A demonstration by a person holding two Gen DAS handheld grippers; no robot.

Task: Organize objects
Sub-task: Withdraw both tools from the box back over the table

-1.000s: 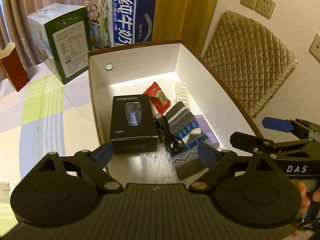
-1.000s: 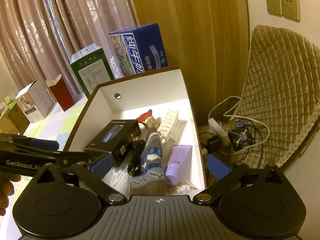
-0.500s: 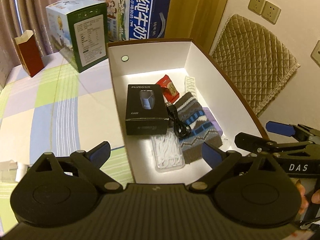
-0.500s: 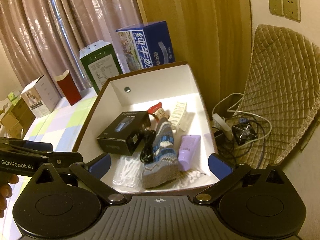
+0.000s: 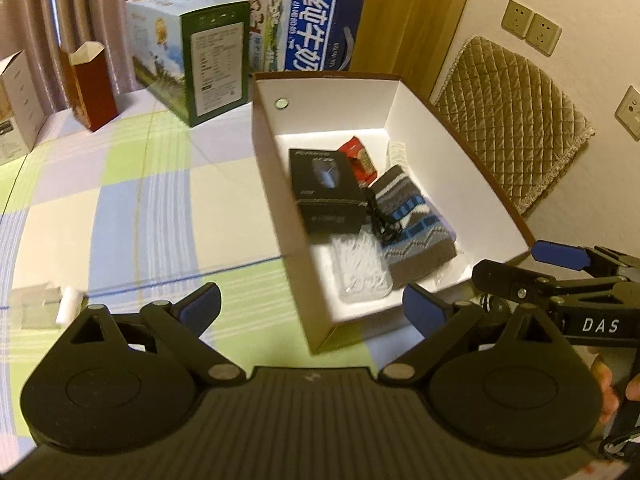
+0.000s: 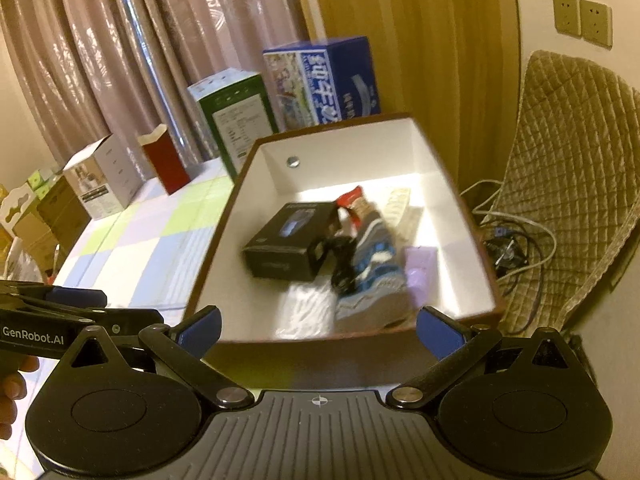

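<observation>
White-lined box [image 5: 460, 136] right of centre in left view, holding black carton [image 5: 326, 190], sock [image 5: 412, 220], cotton swabs [image 5: 362, 276]. Both grippers pulled back since a second ago; left gripper [image 5: 312, 306] spread wider, empty; right gripper [image 6: 318, 326] spread, empty. Packing looks finished.

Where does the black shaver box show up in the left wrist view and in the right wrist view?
Left wrist view: the black shaver box lies right of centre, against the left wall of the open white box.
Right wrist view: it lies just left of centre, in the middle of that box.
Shared landmark: the striped knitted sock lies to its right in both, beyond the black cable.
</observation>
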